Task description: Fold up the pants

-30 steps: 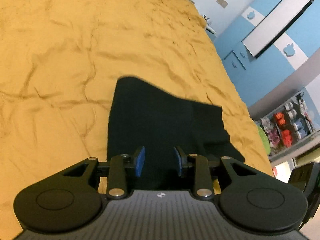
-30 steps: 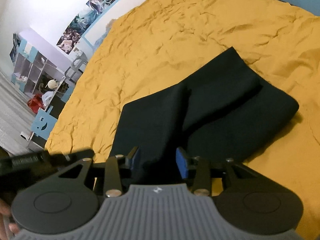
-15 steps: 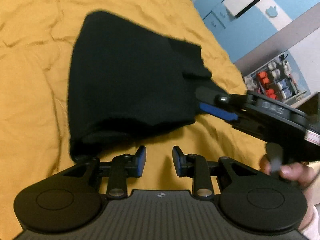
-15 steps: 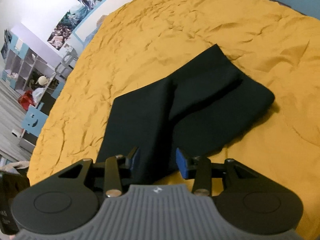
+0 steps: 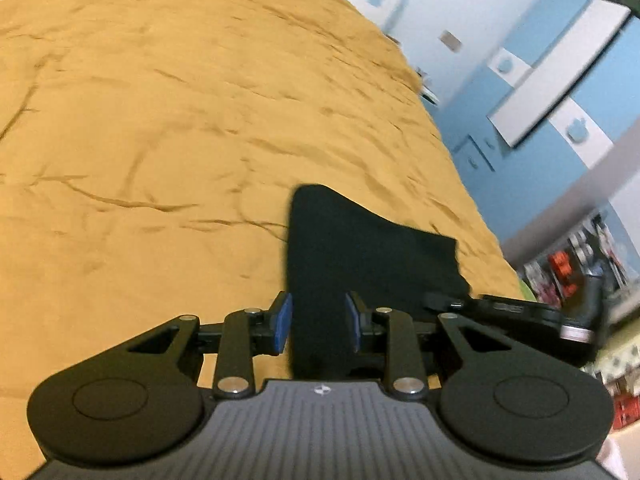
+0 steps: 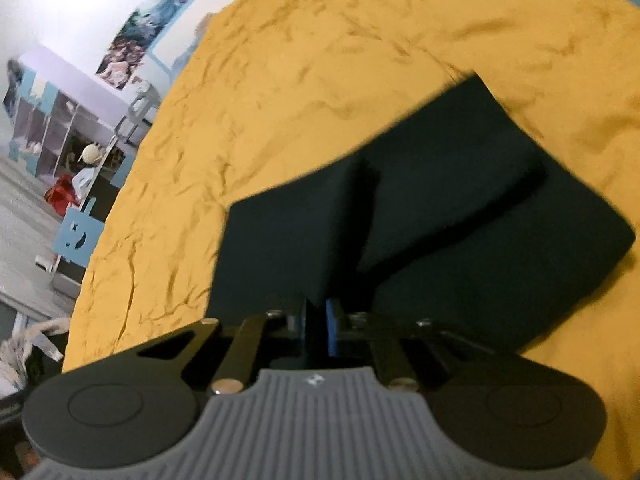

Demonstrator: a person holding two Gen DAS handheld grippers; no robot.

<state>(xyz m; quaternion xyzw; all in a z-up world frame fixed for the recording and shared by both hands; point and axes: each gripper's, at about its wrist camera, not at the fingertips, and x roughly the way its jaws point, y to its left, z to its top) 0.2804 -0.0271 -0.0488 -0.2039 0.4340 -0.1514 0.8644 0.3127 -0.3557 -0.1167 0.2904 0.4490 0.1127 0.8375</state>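
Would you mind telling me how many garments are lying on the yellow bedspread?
1: the black pants, partly folded near the bedspread's edge, right in front of both hand-held grippers. Nothing else shows there.

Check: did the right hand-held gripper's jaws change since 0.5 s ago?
Yes. The right hand-held gripper has closed from open onto the near edge of the black pants lying on the yellow bedspread.

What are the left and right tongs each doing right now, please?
Left tongs: open, astride the black pants, not clamped.
Right tongs: shut on the pants' near edge.
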